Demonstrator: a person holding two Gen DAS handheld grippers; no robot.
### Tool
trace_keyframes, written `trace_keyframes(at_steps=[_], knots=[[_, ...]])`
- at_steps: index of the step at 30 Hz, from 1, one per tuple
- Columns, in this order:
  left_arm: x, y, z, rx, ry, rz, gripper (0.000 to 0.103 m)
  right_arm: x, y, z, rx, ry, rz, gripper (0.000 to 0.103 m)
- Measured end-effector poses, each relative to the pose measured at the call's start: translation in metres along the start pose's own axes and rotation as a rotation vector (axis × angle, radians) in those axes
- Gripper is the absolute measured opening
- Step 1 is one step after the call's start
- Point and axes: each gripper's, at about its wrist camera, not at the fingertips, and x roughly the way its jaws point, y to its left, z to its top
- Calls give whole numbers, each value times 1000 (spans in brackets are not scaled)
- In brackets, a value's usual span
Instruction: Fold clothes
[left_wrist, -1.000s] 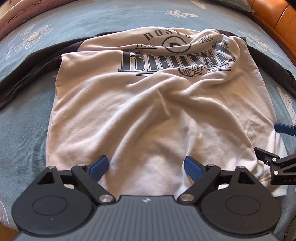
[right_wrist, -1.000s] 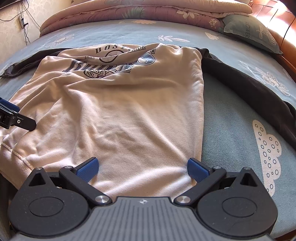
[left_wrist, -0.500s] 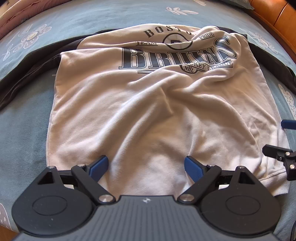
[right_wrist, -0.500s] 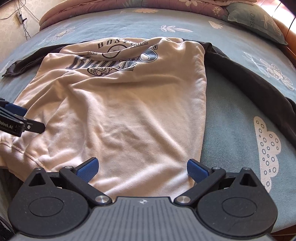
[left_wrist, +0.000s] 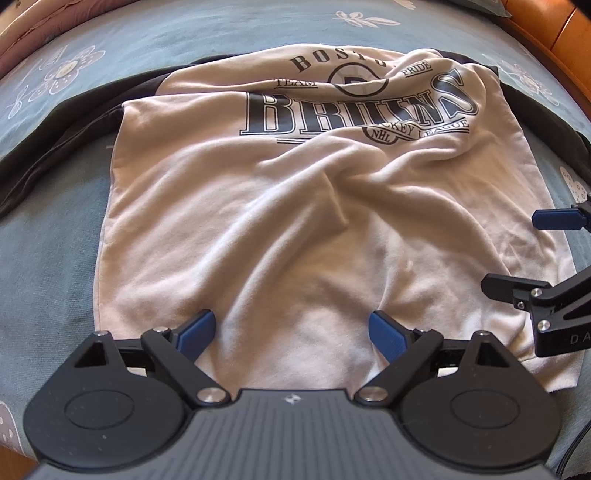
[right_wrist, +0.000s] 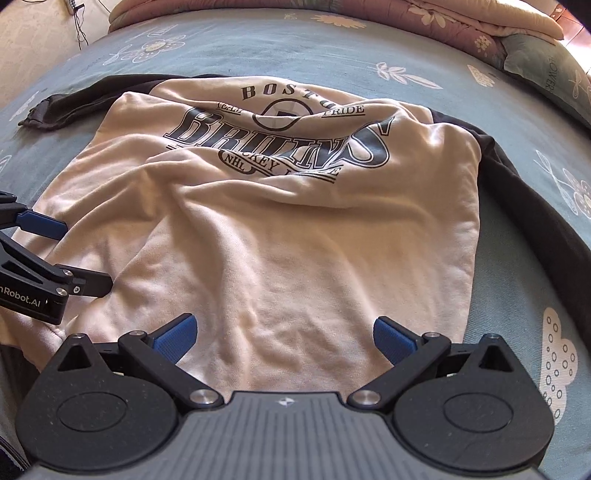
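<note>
Sweatshirt (left_wrist: 295, 206), cream body with dark sleeves, lies print-up and rumpled on the bed (right_wrist: 295, 40), hem toward you. Your left gripper (left_wrist: 291, 328) and right gripper (right_wrist: 284, 334) hover over the hem, fingers wide, holding nothing, likely placed for hem corners.

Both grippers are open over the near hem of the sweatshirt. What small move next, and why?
Probably lower both and pinch the near hem. The left gripper and right gripper are open and hold nothing, each over the bottom edge of the sweatshirt. It lies face up on the bed, dark sleeves spread, cloth wrinkled below the print; gripping the hem lets you pull it flat or fold it up.
</note>
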Motion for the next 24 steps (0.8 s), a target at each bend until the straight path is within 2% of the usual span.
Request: trace_keyframes(at_steps=[6, 9, 14, 17, 20, 24], knots=[[0, 2, 0, -3, 2, -2, 92, 4, -7, -14, 0, 18, -1, 103], [-4, 8, 2, -18, -5, -2, 92, -2, -23, -25, 21, 30, 13, 103], [-23, 23, 23, -53, -84, -77, 91, -20, -59, -29, 92, 18, 97, 103], [-31, 29, 54, -26, -143, -122, 91, -31, -76, -5, 67, -51, 117, 103], [-32, 34, 94, 19, -194, -144, 91, -26, -93, 38, 27, -109, 153, 103], [-13, 43, 149, 87, -198, -190, 91, -6, -117, 101, -2, -152, 237, 103]])
